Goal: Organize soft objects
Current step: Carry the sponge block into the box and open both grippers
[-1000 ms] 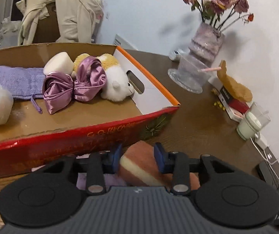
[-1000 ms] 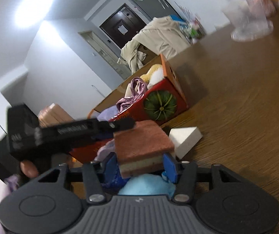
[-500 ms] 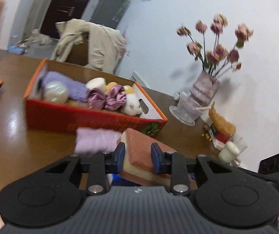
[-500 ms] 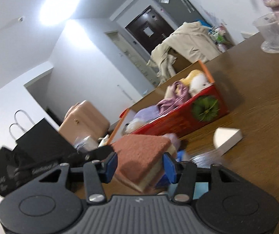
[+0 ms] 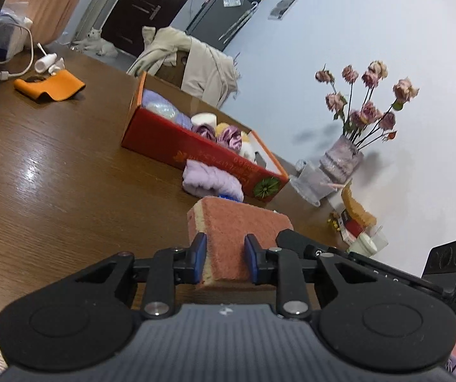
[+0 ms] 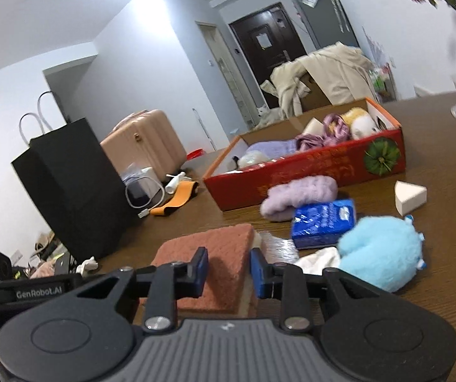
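Both grippers pinch one pink-topped sponge with a cream layer (image 5: 240, 222), also seen in the right wrist view (image 6: 215, 254). My left gripper (image 5: 224, 259) is shut on one end and my right gripper (image 6: 228, 272) on the other, above the brown table. The red cardboard box (image 5: 177, 146), also in the right wrist view (image 6: 304, 168), holds a purple pouch, a satin bow and a plush toy. On the table by the box lie a lilac fluffy cloth (image 6: 301, 195), a blue packet (image 6: 323, 222), a blue plush (image 6: 384, 258) and a white wedge sponge (image 6: 409, 197).
A vase of dried roses (image 5: 345, 156), a glass dish and a small candle jar (image 5: 365, 243) stand at the table's right. An orange pouch (image 5: 49, 86) and a charger cable lie far left. A black paper bag (image 6: 68, 191) and a pink suitcase (image 6: 145, 146) stand at the table's left in the right wrist view.
Both grippers have drawn back from the box with the sponge held between them. The box and the loose soft things now lie farther off.
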A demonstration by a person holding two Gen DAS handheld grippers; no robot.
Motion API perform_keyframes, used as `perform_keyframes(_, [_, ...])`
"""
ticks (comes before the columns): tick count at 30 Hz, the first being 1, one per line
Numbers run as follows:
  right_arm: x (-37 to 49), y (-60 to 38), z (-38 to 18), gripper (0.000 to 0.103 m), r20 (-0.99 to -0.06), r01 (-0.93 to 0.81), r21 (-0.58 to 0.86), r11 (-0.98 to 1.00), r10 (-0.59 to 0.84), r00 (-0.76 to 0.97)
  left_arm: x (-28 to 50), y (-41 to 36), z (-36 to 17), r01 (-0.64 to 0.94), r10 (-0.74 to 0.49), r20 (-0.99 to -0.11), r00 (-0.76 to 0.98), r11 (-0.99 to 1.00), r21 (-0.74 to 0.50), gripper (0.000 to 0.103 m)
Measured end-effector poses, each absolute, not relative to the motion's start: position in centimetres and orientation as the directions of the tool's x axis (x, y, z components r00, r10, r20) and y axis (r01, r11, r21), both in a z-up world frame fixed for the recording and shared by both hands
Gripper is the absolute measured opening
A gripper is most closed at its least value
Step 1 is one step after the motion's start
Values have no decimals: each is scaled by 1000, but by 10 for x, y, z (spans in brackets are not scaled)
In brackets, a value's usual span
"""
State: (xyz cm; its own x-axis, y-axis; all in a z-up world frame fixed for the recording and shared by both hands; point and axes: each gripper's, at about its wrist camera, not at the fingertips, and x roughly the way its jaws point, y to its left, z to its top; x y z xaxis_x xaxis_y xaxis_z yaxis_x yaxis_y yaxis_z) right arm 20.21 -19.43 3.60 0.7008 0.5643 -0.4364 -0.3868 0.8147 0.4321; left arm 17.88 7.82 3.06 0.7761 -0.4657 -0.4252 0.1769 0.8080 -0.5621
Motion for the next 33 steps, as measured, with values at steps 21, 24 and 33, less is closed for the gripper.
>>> perform_keyframes(21, [444, -260, 81, 27, -541, -270, 367, 890, 440, 716, 446, -4, 72, 215, -515, -513, 687, 818, -534, 24])
perform_keyframes(24, [478, -262, 66, 27, -627, -231, 289, 929, 366, 687, 485, -26, 45, 184, -520, -583, 624, 824, -536, 24])
perform_keyframes(33, [505, -231, 27, 26, -780, -302, 13, 953, 199, 593, 504, -52, 4, 175, -463, -676, 572, 875, -451, 30])
